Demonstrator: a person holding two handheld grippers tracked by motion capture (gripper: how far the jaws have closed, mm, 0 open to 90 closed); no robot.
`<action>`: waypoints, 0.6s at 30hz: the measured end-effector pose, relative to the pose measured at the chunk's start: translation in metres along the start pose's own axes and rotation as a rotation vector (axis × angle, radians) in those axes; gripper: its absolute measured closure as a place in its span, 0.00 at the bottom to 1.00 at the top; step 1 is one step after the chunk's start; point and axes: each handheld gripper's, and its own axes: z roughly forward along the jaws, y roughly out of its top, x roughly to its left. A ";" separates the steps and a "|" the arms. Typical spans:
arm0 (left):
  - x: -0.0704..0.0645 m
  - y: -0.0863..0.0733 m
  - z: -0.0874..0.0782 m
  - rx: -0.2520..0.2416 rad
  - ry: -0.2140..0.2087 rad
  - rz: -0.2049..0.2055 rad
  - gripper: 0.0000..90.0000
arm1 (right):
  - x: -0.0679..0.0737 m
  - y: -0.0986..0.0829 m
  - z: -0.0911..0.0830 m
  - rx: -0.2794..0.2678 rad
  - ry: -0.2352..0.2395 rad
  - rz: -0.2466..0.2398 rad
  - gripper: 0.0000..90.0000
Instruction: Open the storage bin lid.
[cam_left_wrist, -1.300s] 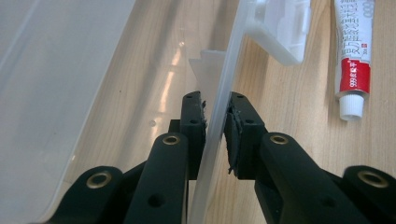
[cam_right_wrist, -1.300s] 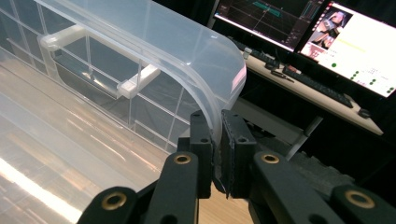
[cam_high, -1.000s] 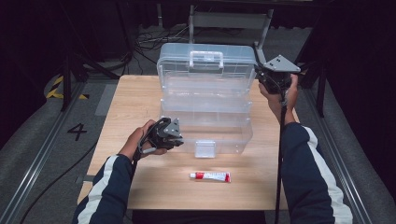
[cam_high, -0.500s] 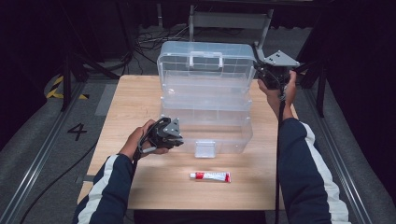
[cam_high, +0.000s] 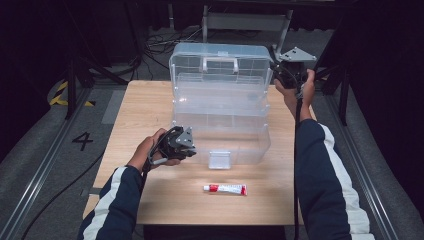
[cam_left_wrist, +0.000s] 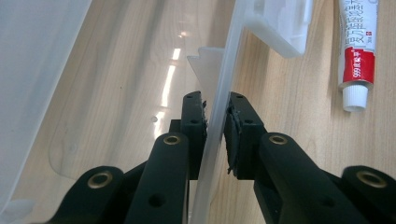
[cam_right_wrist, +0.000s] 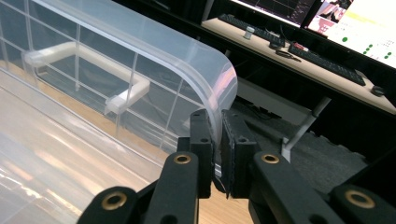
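Note:
A clear plastic storage box (cam_high: 222, 132) stands on the wooden table (cam_high: 145, 107) with its lid (cam_high: 220, 62) raised almost upright. At the box's front left corner, my left gripper (cam_high: 186, 145) is shut on the box's thin clear wall (cam_left_wrist: 219, 88), pinched between both pads. My right gripper (cam_high: 278, 70) is held up at the lid's right edge and is shut on the lid's curved rim (cam_right_wrist: 224, 79). The lid's white handle (cam_right_wrist: 88, 60) lies to the left of those jaws. A red and white tube (cam_high: 225, 188) lies in front of the box.
The box's front latch (cam_high: 220, 159) hangs down onto the table, close to the tube (cam_left_wrist: 357, 51). Behind the table stand a metal frame (cam_high: 245, 20) and cables on the floor. A desk with keyboards (cam_right_wrist: 299, 51) and monitors is beyond the lid.
My right gripper has shifted slightly left and back with the lid's rim, tipping the lid a little further open. My left gripper has stayed put on the box wall.

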 end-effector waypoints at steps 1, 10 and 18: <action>0.000 0.000 0.000 0.000 0.001 0.000 0.88 | 0.000 0.001 0.001 0.001 -0.004 -0.008 0.93; -0.001 0.000 0.000 0.002 0.012 0.008 0.87 | -0.003 0.003 0.013 0.019 -0.008 -0.018 0.93; -0.002 0.000 0.000 0.006 0.021 0.011 0.87 | -0.003 0.003 0.023 0.017 -0.026 -0.030 0.92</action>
